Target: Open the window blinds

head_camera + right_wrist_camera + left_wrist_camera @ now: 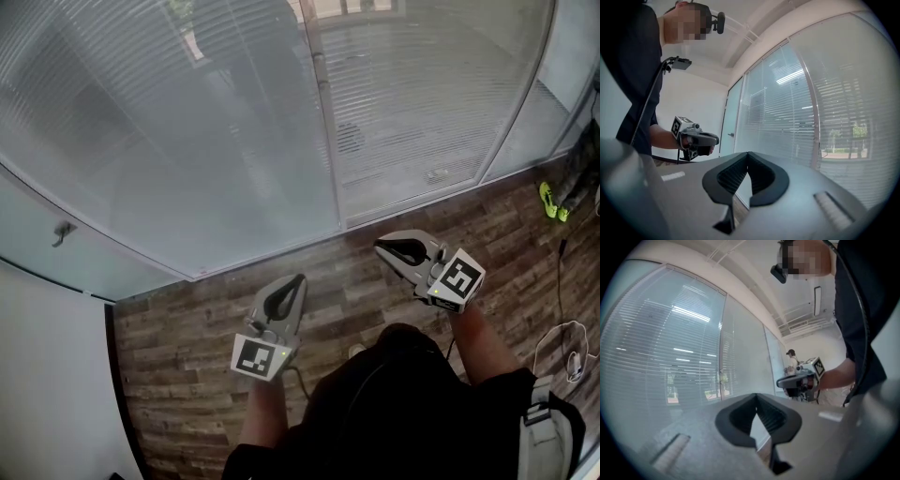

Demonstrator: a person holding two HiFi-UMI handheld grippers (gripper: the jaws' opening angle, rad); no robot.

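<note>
The window blinds (187,122) fill the wall ahead, slats shut flat behind the glass, reaching down to the wood floor (187,375). I can't spot a cord or wand, so I'd search along the frame post (323,112) before reaching. The left gripper (296,281) and right gripper (382,247) are held level, short of the glass, both clenched on nothing. One must part its jaws to take any control.
</note>
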